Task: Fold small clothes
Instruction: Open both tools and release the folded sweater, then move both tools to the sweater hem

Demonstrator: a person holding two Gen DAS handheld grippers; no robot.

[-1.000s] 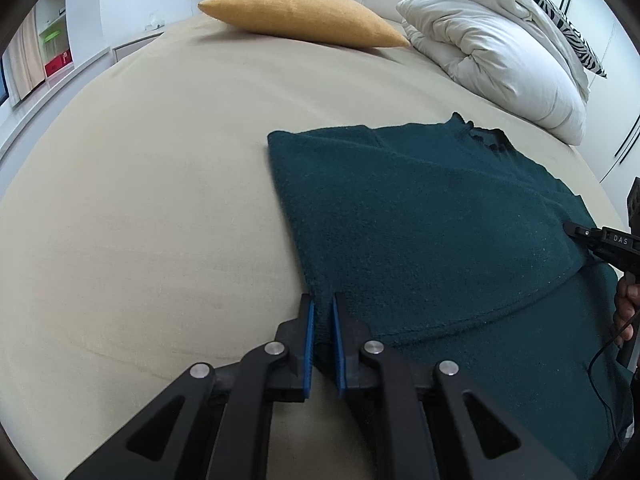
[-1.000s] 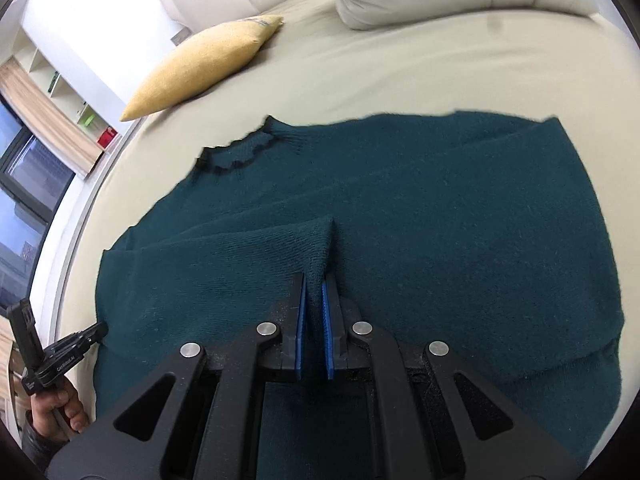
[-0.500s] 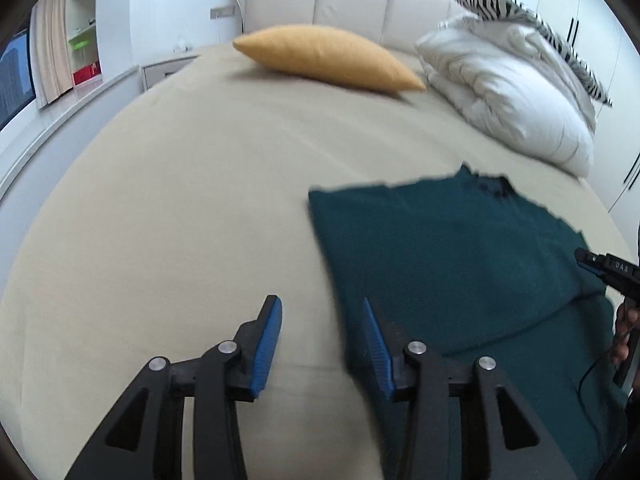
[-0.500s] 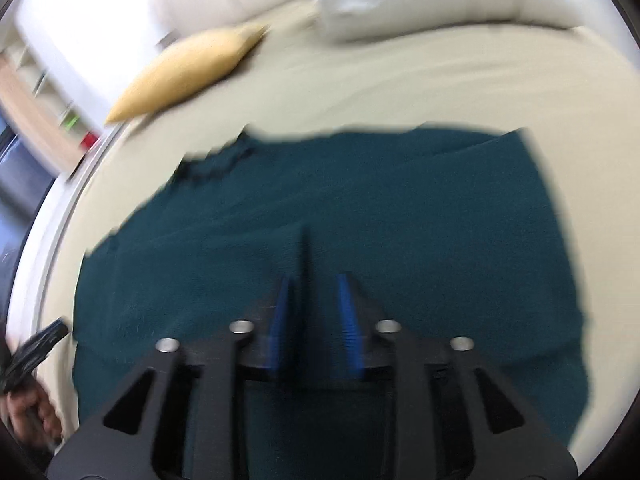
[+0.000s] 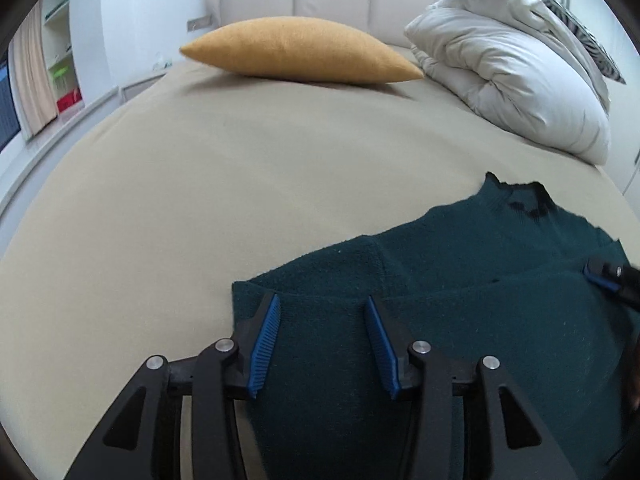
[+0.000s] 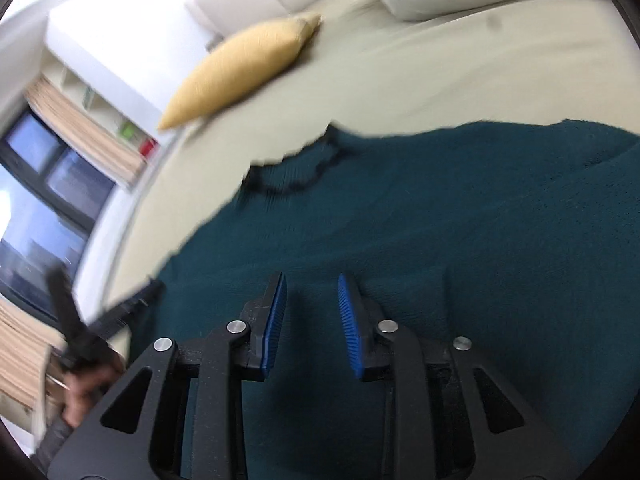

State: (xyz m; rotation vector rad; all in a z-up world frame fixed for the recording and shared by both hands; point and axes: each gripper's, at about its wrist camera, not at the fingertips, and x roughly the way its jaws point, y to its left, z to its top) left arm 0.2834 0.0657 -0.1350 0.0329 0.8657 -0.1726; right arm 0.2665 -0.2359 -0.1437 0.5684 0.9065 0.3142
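Left gripper: jaws spread wide, nothing between the ribbed blue pads; poised over the near left corner of the dark teal sweater. Folded edge directly under and just ahead of the fingertips. Garment spread flat on the beige bed, extending rightward and away from this gripper; scalloped neckline at the far end, toward the headboard. Long axis roughly from near edge to neckline.

Fabric: thick, fuzzy knit, matte, soft; one layer lapped over the body, leaving a raised ridge across the middle. Judged likely to sag and drag when lifted.

Right gripper: jaws moderately parted, holding nothing, over the lapped layer near the garment's middle. Right-wrist view motion-blurred.

Beyond: mustard cushion, plump and tapered; white duvet, bundled at the right.
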